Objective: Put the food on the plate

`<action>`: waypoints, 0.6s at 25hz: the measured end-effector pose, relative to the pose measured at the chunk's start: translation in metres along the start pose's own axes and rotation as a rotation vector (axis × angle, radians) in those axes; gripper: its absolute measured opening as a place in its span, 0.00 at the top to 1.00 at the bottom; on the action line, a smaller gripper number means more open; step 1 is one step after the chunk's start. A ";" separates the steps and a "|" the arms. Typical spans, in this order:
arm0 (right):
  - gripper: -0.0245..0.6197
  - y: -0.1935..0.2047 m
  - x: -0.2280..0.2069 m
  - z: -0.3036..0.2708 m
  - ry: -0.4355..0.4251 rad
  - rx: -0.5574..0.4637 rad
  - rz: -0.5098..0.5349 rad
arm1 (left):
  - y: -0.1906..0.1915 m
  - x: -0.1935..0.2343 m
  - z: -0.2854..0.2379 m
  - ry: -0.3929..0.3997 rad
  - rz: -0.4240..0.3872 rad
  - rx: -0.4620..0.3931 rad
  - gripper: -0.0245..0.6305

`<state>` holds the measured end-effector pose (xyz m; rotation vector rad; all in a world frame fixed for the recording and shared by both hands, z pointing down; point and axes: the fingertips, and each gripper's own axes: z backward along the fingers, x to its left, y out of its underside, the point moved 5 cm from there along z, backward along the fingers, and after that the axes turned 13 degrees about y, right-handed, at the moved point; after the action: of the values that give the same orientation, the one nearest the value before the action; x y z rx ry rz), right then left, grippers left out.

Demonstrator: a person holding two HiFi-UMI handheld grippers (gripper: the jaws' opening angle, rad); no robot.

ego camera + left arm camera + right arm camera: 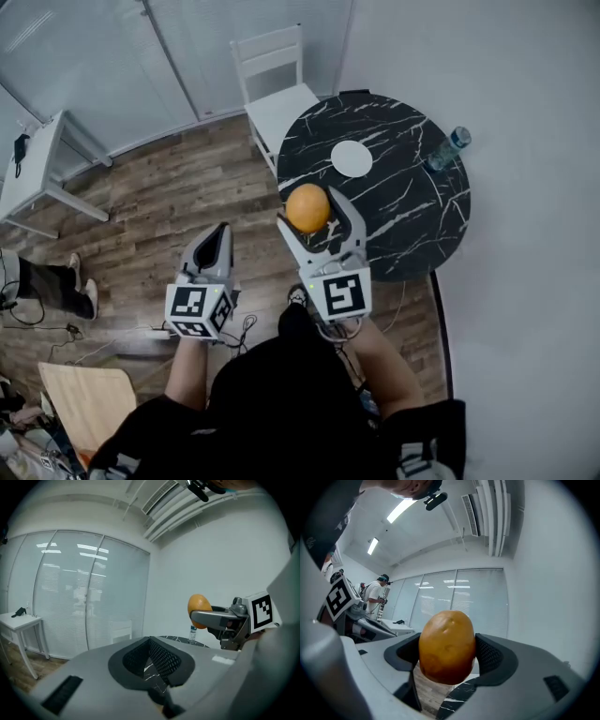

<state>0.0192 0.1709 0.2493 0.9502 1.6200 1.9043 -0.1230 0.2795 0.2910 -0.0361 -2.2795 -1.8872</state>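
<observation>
- Wood planks cover the floor (159, 206) below us. At the right stands a round black marble table (412, 220) with a white plate (352, 158) and a water bottle (448, 150) on it. A white chair (277, 89) is at its far side.
- We hold a potato (307, 202) in our right gripper (307, 210), with the jaws pressed against its two sides.
- In the right gripper view the potato stands upright between the black pads, close to the tips. Its top rises above the jaws and its underside hangs below them.
- From the head view the potato is over the table's near left edge. It is on our side of the plate and not touching it.
- The left gripper view shows the potato raised above the tabletop.
- Our left gripper (221, 232) is over the floor, left of the table and apart from the right one. Its jaws are brought together with nothing between them.
</observation>
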 end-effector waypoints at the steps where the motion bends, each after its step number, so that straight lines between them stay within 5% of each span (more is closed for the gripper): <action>1: 0.44 0.006 -0.007 -0.009 -0.003 0.011 -0.001 | 0.000 0.004 -0.013 0.004 0.004 0.013 0.96; 15: 0.44 0.099 -0.106 -0.056 0.067 0.191 -0.061 | 0.020 0.001 -0.172 0.167 -0.036 0.213 0.96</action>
<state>0.0554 0.0374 0.3206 0.9088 1.8748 1.7827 -0.0996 0.1150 0.3414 0.1851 -2.3639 -1.5869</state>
